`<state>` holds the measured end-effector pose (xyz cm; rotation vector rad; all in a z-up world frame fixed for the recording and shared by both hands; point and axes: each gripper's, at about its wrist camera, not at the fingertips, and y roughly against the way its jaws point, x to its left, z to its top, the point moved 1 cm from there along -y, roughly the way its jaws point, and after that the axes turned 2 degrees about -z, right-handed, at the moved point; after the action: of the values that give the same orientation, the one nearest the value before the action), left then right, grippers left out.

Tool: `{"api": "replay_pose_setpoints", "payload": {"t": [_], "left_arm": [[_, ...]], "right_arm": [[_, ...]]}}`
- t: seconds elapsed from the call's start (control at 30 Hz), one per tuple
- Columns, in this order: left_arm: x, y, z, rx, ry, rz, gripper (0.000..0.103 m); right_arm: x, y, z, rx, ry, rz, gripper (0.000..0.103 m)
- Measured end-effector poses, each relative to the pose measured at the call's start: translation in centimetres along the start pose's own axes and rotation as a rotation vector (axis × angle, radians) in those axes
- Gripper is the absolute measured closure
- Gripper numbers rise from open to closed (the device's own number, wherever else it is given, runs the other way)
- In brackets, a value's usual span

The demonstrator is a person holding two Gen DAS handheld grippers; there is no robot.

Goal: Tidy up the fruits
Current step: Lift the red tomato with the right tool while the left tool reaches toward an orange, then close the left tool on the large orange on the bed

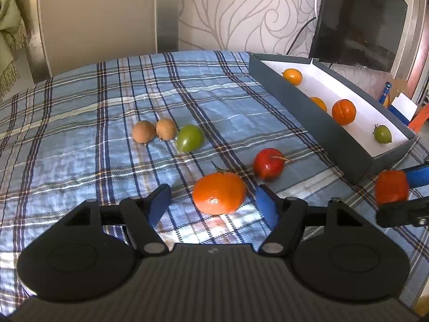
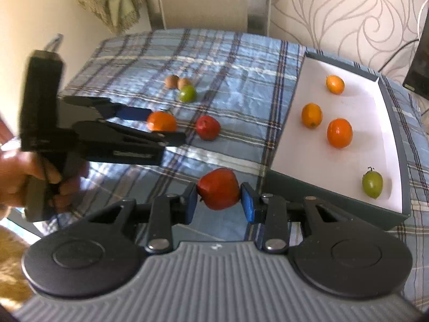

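A tangerine (image 1: 219,197) lies on the plaid cloth between the blue pads of my left gripper (image 1: 211,197). The pads stand open, with a gap on each side of it. My right gripper (image 2: 218,197) is shut on a red fruit (image 2: 218,189), held above the cloth just left of the box's near corner. That held fruit (image 1: 391,187) also shows at the right edge of the left wrist view. A dark box (image 1: 308,112) with a white floor holds several small fruits: orange, yellowish and green. On the cloth lie a red fruit (image 1: 269,163), a green fruit (image 1: 189,138) and two brown fruits (image 1: 155,131).
The plaid cloth (image 1: 80,123) covers the whole table. A dark screen (image 1: 359,21) leans on the patterned wall behind the box. A hand (image 2: 32,177) holds the left gripper's handle. A chair back (image 1: 99,18) stands beyond the far edge.
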<state>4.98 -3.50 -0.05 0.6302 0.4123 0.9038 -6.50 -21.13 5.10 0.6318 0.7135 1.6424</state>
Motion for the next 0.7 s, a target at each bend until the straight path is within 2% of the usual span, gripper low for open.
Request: {"api": "replay_pose_setpoints", "payload": {"t": [0.33,0.47,0.63,0.7], "left_arm": [[0.1,0.3,0.0,-0.019,-0.008,0.015,0.028],[0.2,0.1,-0.5,-0.022,-0.001,0.020,0.031],[-0.5,0.0,-0.5,-0.016,-0.039,0.023,0.040],[-0.6,0.0,-0.4,-0.014,-0.047,0.015,0.050]], "right_arm": [[-0.2,3.4,-1.1,-0.013,-0.042,-0.002,0.065],[-0.6,3.3,-1.4,-0.007,-0.055,0.007,0.065],[-0.4,2.6,-1.6,-0.007,-0.060,0.037,0.065],[-0.5,2.9,-1.5,-0.025,-0.059,0.034,0.065]]}}
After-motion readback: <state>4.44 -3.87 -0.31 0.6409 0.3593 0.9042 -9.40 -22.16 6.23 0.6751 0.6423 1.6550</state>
